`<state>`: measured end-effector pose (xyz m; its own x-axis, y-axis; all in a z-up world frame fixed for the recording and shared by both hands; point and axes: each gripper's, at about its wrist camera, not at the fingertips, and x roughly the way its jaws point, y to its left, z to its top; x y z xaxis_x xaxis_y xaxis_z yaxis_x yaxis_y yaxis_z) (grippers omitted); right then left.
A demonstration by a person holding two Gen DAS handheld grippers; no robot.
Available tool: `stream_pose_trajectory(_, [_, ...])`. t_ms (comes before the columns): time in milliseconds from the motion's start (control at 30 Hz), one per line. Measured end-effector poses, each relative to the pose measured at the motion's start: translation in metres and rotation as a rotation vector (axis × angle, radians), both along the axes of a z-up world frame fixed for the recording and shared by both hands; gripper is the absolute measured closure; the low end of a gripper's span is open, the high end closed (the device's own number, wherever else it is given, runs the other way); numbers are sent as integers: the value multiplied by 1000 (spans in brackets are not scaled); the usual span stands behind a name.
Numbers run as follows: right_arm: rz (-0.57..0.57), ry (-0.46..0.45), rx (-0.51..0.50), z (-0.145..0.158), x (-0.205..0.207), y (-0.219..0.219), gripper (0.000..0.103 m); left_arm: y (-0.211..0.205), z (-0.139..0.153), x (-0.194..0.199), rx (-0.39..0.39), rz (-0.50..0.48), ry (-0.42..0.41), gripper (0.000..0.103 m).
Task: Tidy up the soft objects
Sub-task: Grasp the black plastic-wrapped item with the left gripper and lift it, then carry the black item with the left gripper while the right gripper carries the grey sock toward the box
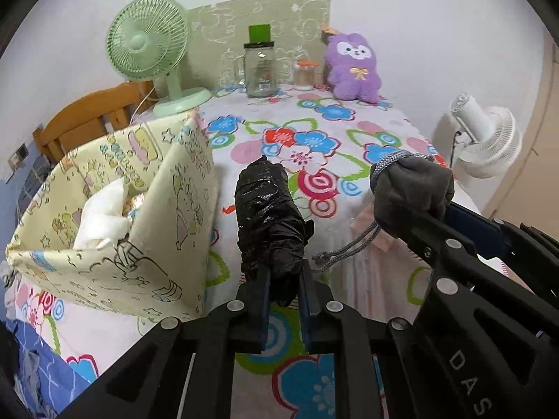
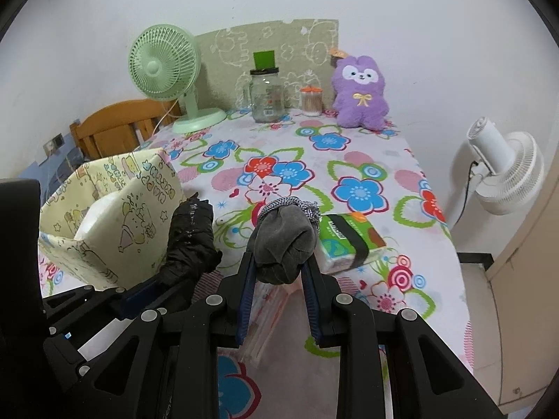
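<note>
The left tool [image 1: 283, 279] is closed on the lower end of a crumpled black plastic roll [image 1: 269, 216], which stands up from its blue-padded fingers above the bench [image 1: 349, 132] with its flower-patterned cloth. The roll is just beside the right wall of the cream cartoon-print fabric storage box [image 1: 167, 209]. A white soft packet [image 1: 101, 216] sits inside that box.

The right tool [image 2: 277, 272] is clamped on a grey drawstring pouch [image 2: 284, 241], with a grey cord wound about the pouch's top. The pouch is held above the bench, further right of the box than the black roll.

A green-wrapped tissue pack [image 2: 349, 241] lies on the cloth, right of the box and just behind the pouch. Well behind the box, at the bench's far edge, stand a mint-green desk fan [image 2: 164, 66], a clear glass jar [image 2: 267, 96] and a purple plush toy [image 2: 361, 92].
</note>
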<state>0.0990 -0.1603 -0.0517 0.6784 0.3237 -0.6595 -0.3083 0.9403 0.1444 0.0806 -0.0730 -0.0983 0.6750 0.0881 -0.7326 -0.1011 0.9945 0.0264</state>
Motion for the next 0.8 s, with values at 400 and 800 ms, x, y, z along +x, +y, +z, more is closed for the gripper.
stream_pose_trajectory(400, [-77,-37,-1,31,-25,-8,73,-4,33,-16,14,-83,-47,91])
stream_pose_trajectory(800, [-92,-88,4,69,-47,3,73,10,69,-35,22,-141,-103,91])
